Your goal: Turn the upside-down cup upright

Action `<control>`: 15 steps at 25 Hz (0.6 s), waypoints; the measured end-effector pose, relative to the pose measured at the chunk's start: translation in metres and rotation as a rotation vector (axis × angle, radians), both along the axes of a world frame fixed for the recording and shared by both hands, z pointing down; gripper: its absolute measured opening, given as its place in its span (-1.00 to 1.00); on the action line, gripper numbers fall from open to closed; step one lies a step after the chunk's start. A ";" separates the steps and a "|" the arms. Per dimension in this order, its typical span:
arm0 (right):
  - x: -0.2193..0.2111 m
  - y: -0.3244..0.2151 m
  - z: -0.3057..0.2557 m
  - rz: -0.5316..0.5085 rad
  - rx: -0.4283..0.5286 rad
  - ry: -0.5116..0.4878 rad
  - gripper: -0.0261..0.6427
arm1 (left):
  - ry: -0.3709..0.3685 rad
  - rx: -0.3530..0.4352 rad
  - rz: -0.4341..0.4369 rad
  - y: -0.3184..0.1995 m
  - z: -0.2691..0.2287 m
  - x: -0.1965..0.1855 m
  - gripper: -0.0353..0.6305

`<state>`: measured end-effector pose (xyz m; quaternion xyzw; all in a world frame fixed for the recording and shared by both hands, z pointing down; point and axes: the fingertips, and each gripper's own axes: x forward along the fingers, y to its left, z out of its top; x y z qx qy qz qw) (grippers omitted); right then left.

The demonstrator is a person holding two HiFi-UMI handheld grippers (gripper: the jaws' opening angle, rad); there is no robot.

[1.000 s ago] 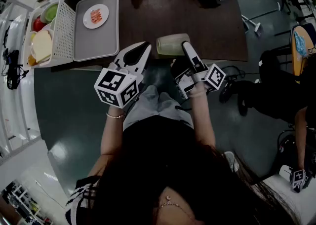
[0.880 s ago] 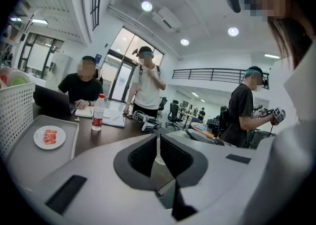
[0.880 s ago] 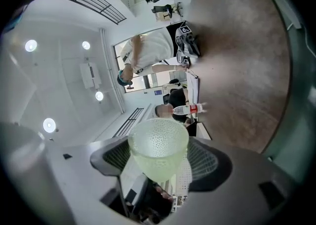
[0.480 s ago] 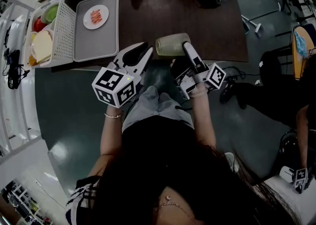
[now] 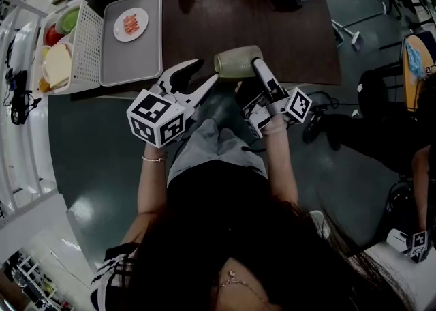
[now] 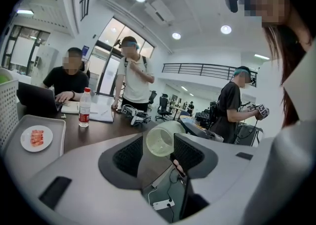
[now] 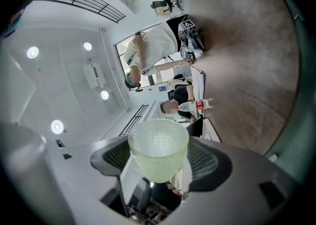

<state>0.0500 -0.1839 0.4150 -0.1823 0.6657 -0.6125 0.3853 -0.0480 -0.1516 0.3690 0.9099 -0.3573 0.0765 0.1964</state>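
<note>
Over the dark bench's (image 5: pixel 272 23) near edge the cup (image 5: pixel 235 62) lies sideways, clenched in the right gripper's (image 5: pixel 254 65) jaws, its mouth seemingly facing the nearby left gripper (image 5: pixel 204 71), whose empty jaws have just been opening.

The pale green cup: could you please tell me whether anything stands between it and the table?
Nothing visible does. The right tool holds the pale green dimpled cup on its side at the dark wooden table's near edge, bare wood around it; the grey tray lies further left.
</note>
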 end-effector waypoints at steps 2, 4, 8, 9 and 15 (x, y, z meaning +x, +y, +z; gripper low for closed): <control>0.000 0.001 -0.001 -0.004 0.003 0.000 0.14 | -0.005 -0.008 0.014 0.001 0.002 0.003 -0.30; 0.000 0.002 -0.001 -0.007 0.006 0.000 0.14 | -0.005 -0.014 0.030 0.001 0.003 0.006 -0.19; 0.001 0.003 -0.003 -0.014 0.015 -0.004 0.14 | -0.017 -0.022 0.076 0.004 0.005 0.015 0.02; 0.001 0.003 -0.004 -0.016 0.018 -0.005 0.14 | -0.019 -0.022 0.084 0.005 0.005 0.017 0.03; -0.001 0.006 -0.008 -0.033 0.030 -0.013 0.14 | -0.011 -0.028 0.121 0.005 0.005 0.026 0.11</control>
